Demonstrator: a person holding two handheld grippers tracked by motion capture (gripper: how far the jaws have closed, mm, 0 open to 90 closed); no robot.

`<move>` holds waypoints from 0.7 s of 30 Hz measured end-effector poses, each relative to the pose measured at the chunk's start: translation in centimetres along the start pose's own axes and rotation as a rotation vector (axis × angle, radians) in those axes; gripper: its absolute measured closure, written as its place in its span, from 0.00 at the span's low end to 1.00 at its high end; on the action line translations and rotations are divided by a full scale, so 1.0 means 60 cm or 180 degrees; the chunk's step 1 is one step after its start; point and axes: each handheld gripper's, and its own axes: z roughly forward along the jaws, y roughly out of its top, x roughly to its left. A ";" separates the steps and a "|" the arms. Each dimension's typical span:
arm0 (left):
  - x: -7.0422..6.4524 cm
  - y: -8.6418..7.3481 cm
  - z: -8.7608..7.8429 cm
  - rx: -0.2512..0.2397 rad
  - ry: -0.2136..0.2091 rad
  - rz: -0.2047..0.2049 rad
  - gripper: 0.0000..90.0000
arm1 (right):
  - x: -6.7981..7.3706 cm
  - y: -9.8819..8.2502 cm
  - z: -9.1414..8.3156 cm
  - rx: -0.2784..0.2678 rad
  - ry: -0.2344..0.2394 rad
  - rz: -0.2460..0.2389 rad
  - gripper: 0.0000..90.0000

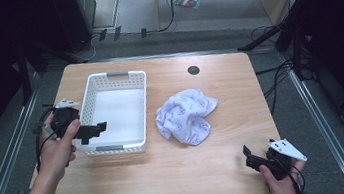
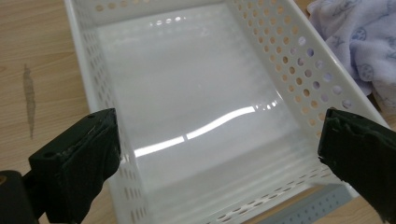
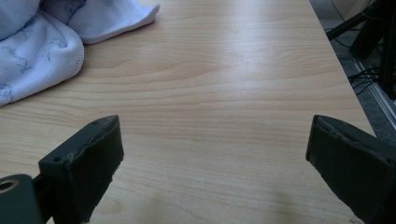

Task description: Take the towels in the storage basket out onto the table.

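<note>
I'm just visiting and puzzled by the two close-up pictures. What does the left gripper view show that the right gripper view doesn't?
The left gripper view looks down into an empty white perforated basket, with that gripper's own black jaws spread wide on either side. The right gripper view instead looks across a long bare stretch of the wooden table, with the floor and cables past its far edge; its jaws are also wide apart and hold nothing. Both share the pale blue patterned cloth, lying crumpled on the table beside the basket.
</note>
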 end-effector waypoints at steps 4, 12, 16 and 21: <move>0.012 -0.018 -0.011 -0.0069 0.0019 -0.0022 0.00 | 0.001 0.000 0.000 0.0007 -0.0012 -0.0009 0.04; 0.035 -0.054 -0.032 -0.0252 0.0013 -0.0104 0.00 | 0.001 0.000 0.001 0.0009 -0.0019 -0.0009 0.04; 0.048 -0.075 -0.042 -0.0329 0.0018 -0.0112 0.00 | 0.001 0.000 0.001 0.0013 -0.0019 -0.0014 0.04; 0.061 -0.099 -0.048 -0.0427 0.0019 -0.0169 0.00 | 0.002 0.000 0.001 0.0021 -0.0019 -0.0027 0.04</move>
